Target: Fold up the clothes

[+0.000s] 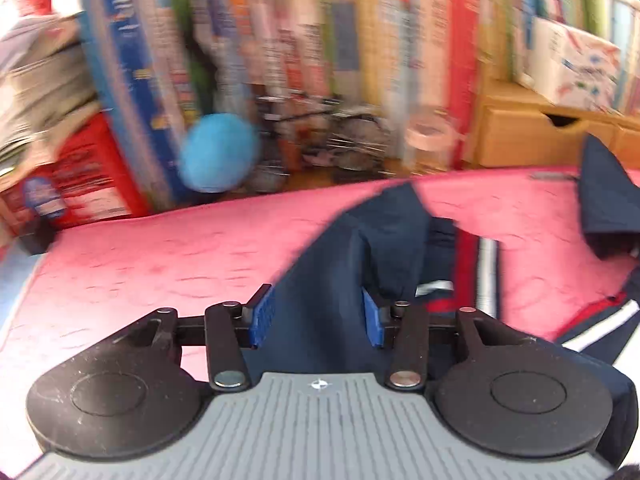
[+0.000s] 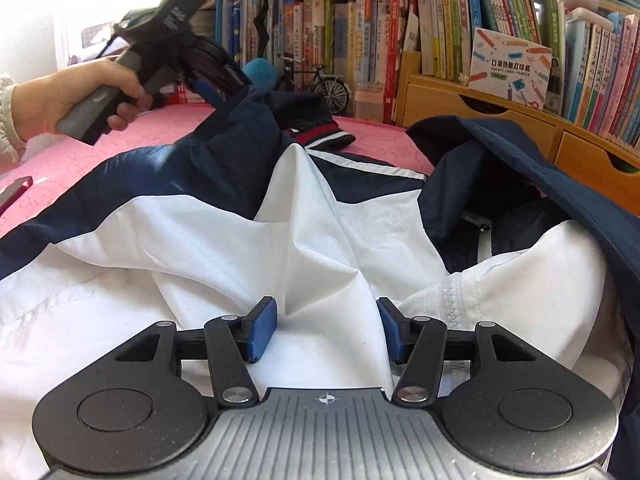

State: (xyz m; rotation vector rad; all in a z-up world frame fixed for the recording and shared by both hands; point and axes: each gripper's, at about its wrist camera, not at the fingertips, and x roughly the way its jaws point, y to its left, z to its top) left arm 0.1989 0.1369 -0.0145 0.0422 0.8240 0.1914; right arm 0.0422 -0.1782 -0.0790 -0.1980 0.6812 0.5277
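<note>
A navy and white jacket [image 2: 224, 256] with red and white trim lies rumpled on a pink mat [image 2: 120, 136]. My right gripper [image 2: 327, 330] hovers low over its white panel, jaws wide apart, with a white fold between the blue pads [image 2: 265, 330]. My left gripper [image 1: 318, 316] has navy fabric [image 1: 320, 280] of the jacket standing between its blue pads [image 1: 262, 316]; the jaws are partly open and the cloth is pulled up. In the right wrist view the left gripper [image 2: 212, 94], held in a hand, lifts the navy sleeve at the upper left.
Shelves of books [image 2: 440, 20] and wooden drawers [image 2: 480, 112] line the far edge of the mat. A model bicycle [image 2: 316, 80] and a blue plush ball [image 1: 218, 152] stand by the books. A red phone [image 2: 14, 196] lies at the mat's left edge.
</note>
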